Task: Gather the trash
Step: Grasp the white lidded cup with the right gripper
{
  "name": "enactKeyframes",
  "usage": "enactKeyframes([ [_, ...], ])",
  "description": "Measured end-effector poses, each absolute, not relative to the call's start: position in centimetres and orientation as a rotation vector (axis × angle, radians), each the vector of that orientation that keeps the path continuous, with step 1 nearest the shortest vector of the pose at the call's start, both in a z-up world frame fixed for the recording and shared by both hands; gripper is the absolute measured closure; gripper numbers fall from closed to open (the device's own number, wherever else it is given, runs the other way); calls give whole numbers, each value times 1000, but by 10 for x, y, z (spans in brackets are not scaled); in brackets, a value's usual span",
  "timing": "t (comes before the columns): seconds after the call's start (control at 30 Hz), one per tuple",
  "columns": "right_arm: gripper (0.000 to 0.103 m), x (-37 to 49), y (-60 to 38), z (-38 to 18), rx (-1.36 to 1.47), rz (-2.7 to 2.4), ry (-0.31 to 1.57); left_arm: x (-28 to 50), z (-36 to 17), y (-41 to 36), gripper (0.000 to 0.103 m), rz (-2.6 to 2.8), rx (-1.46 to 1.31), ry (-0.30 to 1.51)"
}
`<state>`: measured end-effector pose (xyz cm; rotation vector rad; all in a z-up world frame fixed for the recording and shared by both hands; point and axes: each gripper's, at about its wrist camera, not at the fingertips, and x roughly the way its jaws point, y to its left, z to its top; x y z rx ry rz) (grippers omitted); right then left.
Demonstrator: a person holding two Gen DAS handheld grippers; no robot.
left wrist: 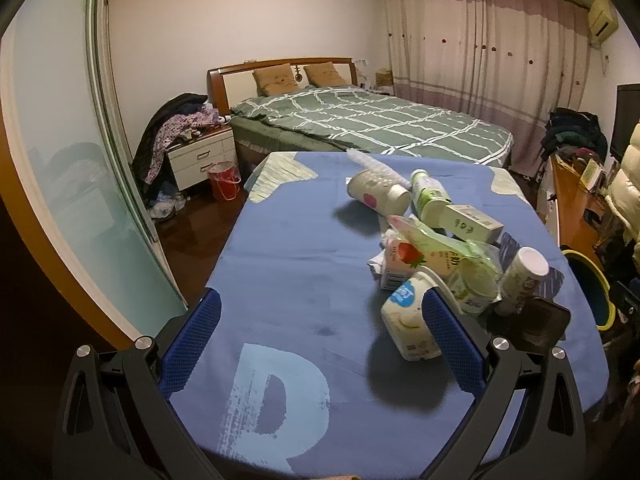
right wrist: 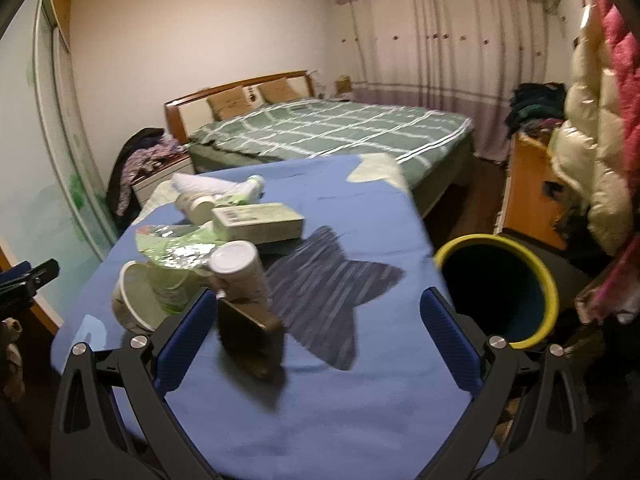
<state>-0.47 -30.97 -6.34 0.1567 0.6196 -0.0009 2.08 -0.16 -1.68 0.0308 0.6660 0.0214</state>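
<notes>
Little looks done, judging by the frames. The trash pile [left wrist: 436, 248] of cups, bottles, cartons and a box lies at about two o'clock on the blue-clothed table [left wrist: 280, 264]. The yellow-rimmed bin [right wrist: 500, 288], beside the table's three o'clock edge, shows only a dark interior. The left tongs [left wrist: 324, 344] and the right tongs [right wrist: 316, 340] both gape wide, holding nothing.

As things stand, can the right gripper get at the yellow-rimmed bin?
Probably yes. The right gripper is open and holds nothing, and the bin stands off the table's right edge with its mouth open and nothing across it. The phone sits left of that path.
</notes>
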Motion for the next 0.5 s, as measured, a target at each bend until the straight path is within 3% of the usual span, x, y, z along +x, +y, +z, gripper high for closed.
enactKeyframes([
  [0.17, 7, 18, -290, -72, 136, 62, 645, 32, -24, 1, 4, 23, 30, 686],
  [0.4, 28, 52, -268, -83, 119, 114, 696, 43, -30, 2, 4, 27, 31, 704],
  [0.5, 29, 65, -261, -90, 111, 125, 723, 46, -33, 1, 4, 23, 35, 710],
])
